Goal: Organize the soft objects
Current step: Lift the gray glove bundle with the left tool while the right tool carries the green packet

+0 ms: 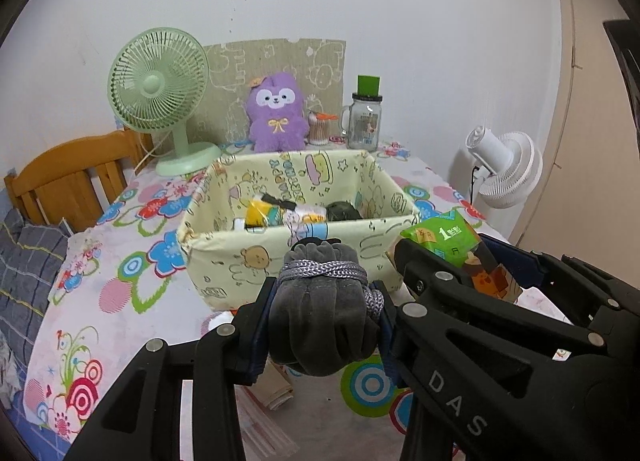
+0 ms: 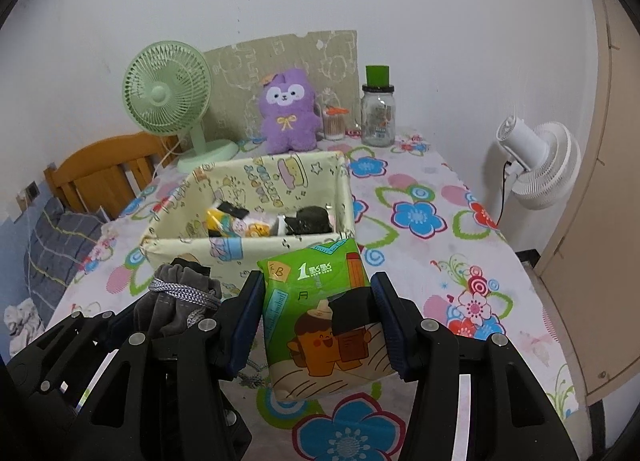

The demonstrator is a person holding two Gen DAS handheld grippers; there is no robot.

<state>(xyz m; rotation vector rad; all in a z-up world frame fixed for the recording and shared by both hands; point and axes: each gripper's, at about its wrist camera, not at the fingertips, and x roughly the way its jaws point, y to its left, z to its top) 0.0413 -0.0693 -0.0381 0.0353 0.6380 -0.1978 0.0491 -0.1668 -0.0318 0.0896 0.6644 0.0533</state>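
Observation:
My left gripper (image 1: 324,301) is shut on a grey velvet drawstring pouch (image 1: 320,313) and holds it above the table, just in front of the pale yellow fabric storage box (image 1: 224,245). My right gripper (image 2: 318,301) is shut on a green tissue pack (image 2: 320,313), held beside the pouch (image 2: 176,297) near the box's front wall (image 2: 180,249). The tissue pack also shows in the left wrist view (image 1: 444,237). The box holds several small soft items, among them a yellow one (image 1: 260,213) and a dark one (image 2: 312,221).
A floral tablecloth (image 2: 416,217) covers the table. At the back stand a green fan (image 1: 160,89), a purple plush (image 1: 276,113), a cotton swab jar (image 1: 320,129) and a glass jar with a green lid (image 1: 366,117). A white fan (image 2: 540,161) stands right; a wooden chair (image 1: 68,177) left.

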